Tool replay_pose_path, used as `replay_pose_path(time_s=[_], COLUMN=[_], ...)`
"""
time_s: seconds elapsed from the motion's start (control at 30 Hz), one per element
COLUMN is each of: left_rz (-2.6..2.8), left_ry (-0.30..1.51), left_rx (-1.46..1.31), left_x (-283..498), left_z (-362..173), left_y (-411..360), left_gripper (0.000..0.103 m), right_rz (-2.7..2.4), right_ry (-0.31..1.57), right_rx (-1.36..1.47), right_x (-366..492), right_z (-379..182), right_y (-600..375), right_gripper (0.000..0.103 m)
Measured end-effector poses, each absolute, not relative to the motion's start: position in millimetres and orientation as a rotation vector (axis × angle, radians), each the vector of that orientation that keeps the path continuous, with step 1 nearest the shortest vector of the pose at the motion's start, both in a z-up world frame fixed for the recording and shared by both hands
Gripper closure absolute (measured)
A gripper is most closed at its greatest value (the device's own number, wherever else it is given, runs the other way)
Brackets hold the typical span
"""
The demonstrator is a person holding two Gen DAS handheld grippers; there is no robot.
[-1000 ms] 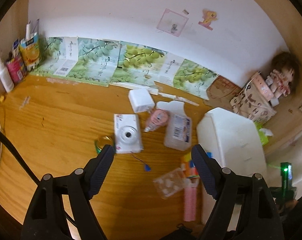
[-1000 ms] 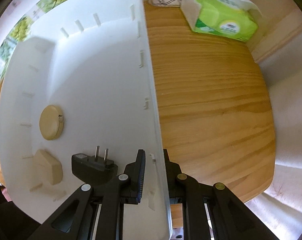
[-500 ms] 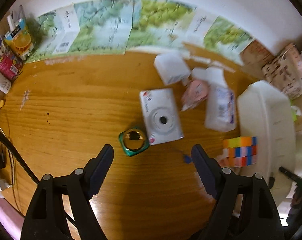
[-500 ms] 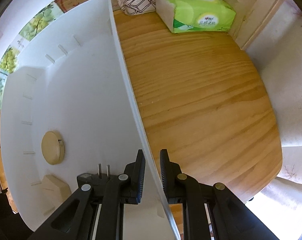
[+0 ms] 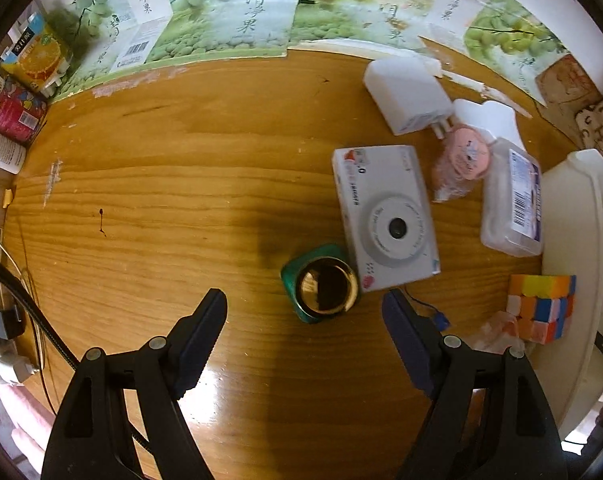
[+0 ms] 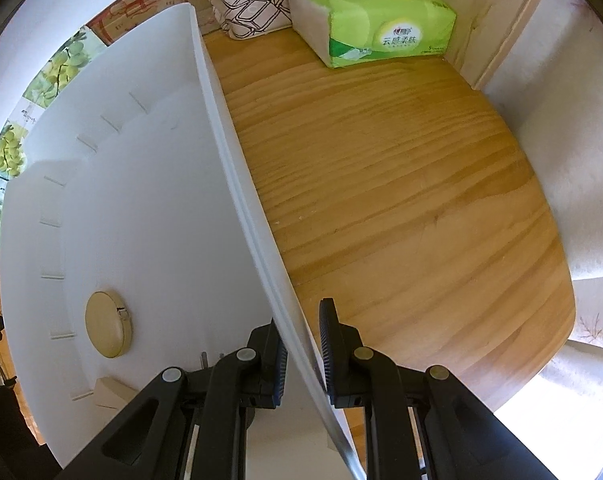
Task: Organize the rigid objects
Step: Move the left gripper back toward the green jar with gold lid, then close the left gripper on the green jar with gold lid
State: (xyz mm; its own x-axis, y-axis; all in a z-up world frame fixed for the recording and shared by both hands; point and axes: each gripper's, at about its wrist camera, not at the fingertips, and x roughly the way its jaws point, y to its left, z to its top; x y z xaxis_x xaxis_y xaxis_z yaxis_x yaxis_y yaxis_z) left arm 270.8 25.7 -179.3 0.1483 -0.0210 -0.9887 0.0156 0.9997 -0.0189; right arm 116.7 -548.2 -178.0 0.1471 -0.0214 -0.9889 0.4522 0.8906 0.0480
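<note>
left wrist view: the left claw point(image 5: 303, 320) hung released above a green jar with a gold lid point(image 5: 321, 284), which touched a white camera point(image 5: 385, 216) on the desk point(image 5: 161, 200). the jar looked stiff, probably slick; gripping its flat sides seemed best. the right claw point(image 6: 299, 340) was clenched on the white bin point(image 6: 237, 200) rim.

In the right wrist view, the right gripper point(image 6: 301, 344) covers most of a black plug point(image 6: 211, 360), so only its two prongs show. A tan block point(image 6: 109, 394) is partly hidden by the gripper arm. In the left wrist view, the white bin point(image 5: 581, 280) is cut off at the edge, and the pink packet point(image 5: 461, 164) is blurry.
</note>
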Motion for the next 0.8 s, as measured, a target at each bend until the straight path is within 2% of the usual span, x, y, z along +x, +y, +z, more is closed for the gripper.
replay_pose_path(time_s=[0.3,0.43,0.67,0.8], left_rz=[-0.014,-0.022,-0.063,-0.086], left_ry=[1.45,1.468,1.47,1.473], left_rx=[-0.044,-0.079,-0.168,-0.261], left_x=[275.9,276.4,274.6,275.7], left_z=[-189.7,-194.6,-196.7,-199.7], left_y=[34.6,38.5,46.8,58.4], left_gripper=[0.022,0.029,0.034,0.044], right_rz=[-0.367,-0.374,-0.384,-0.386], right_ry=[1.401,1.404,1.41,1.411], right_rx=[0.395,0.4,0.401,0.4], right_x=[101.3,97.1,99.6,104.7], right_z=[-178.9,-179.0,-186.9,-191.8], right_y=[-558.0,-560.1,-553.8,-552.0], right_gripper=[0.088,0.088,0.088,0.088])
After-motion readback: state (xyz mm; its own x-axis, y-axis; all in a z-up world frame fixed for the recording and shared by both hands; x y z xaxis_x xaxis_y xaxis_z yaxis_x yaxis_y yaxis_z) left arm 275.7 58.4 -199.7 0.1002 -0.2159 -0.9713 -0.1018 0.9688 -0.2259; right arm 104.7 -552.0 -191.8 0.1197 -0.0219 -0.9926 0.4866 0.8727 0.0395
